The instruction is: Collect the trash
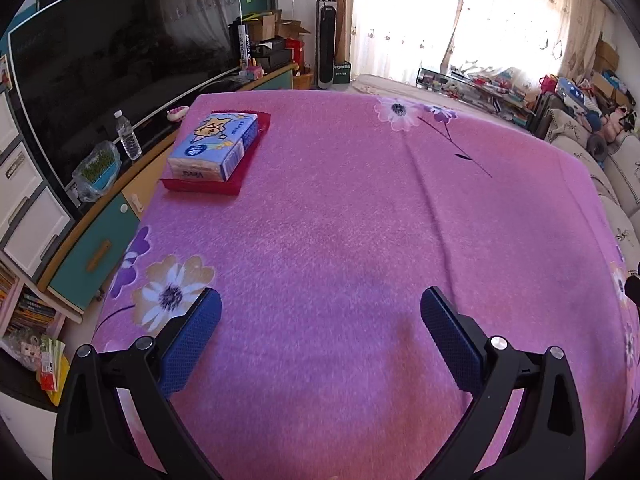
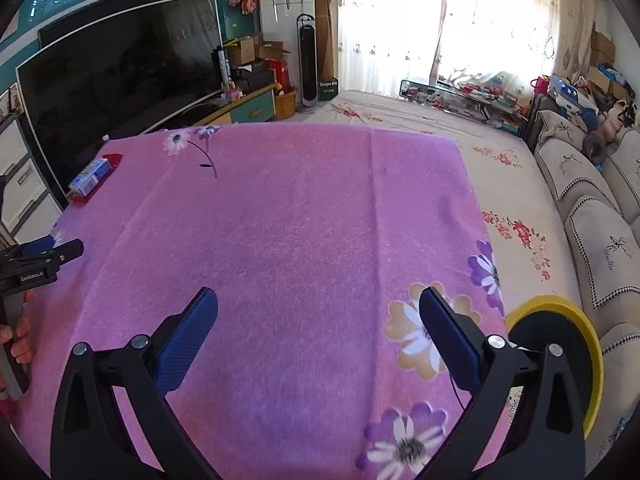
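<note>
While both pairs of tongs hang over the pink flowered cloth (image 1: 340, 220) on the counter, neither has hold of anything: the left tongs (image 1: 320, 316) stand spread wide with bare cloth between their blue pads, and the right tongs (image 2: 318, 312) are spread just as wide.

The left wrist view gives the tissue pack (image 1: 214, 146) clearly, lying in a shallow red tray (image 1: 204, 188) at the far left corner of the cloth; the right wrist view shows the same pair only small and far off at its left edge. No loose trash on the cloth can be made out in either view. Only the right wrist view catches the round bin with a yellow rim (image 2: 576, 336) just off the cloth's near right edge, partly behind the right finger (its inside is dark and I cannot tell what it holds). It also shows the left tongs from the side, gripped by a hand (image 2: 18, 340).

The left view alone shows a water bottle (image 1: 128, 136) and a clear bag with something green in it (image 1: 96, 170) on the television cabinet (image 1: 92, 252), under the dark television (image 1: 112, 60).

The tissue pack reads "Vinda" on its near end. The side of the left tongs carries small white lettering, too blurred to be sure of.
</note>
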A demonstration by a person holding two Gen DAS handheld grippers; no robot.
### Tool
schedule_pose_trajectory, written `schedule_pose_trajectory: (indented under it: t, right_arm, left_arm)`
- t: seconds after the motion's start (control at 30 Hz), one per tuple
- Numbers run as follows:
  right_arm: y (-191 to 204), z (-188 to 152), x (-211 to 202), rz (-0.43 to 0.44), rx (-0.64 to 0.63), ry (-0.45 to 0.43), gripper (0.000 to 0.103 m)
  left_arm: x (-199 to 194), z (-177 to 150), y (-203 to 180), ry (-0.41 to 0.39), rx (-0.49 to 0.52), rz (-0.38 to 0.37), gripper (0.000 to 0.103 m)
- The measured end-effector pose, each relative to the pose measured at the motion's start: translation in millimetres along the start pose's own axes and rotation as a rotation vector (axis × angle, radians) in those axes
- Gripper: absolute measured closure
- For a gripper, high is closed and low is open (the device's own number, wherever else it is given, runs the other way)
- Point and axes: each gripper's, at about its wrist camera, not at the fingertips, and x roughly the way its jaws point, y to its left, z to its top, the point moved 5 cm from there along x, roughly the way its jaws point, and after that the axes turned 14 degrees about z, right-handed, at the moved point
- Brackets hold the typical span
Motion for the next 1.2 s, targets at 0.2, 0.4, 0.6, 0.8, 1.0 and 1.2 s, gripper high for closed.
schedule_pose_trajectory:
  t: [0.2, 0.4, 0.6, 0.8, 1.0, 1.2]
  right_arm:
    - [-19, 8, 54, -0.047, 0.083, 0.080, 0.007]
    - [-22, 7, 70, -0.074, 0.086, 0.082, 0.005]
    - [-24, 5, 70, -0.075, 0.086, 0.082, 0.005]
    - [-24, 6, 70, -0.074, 0.086, 0.083, 0.005]
    - [-24, 6, 70, -0.075, 0.086, 0.083, 0.005]
    - [-23, 6, 71, -0.075, 0.086, 0.083, 0.005]
  left_arm:
    - [29, 20, -17, 0.023, 0.051, 0.024, 0.005]
    - [39, 33, -25, 0.035, 0.045, 0.008, 0.003]
    - [42, 36, -21, 0.035, 0.044, 0.007, 0.003]
    - [41, 35, -22, 0.034, 0.045, 0.008, 0.003]
    - [42, 35, -21, 0.034, 0.045, 0.008, 0.003]
    - [43, 36, -21, 0.034, 0.045, 0.008, 0.003]
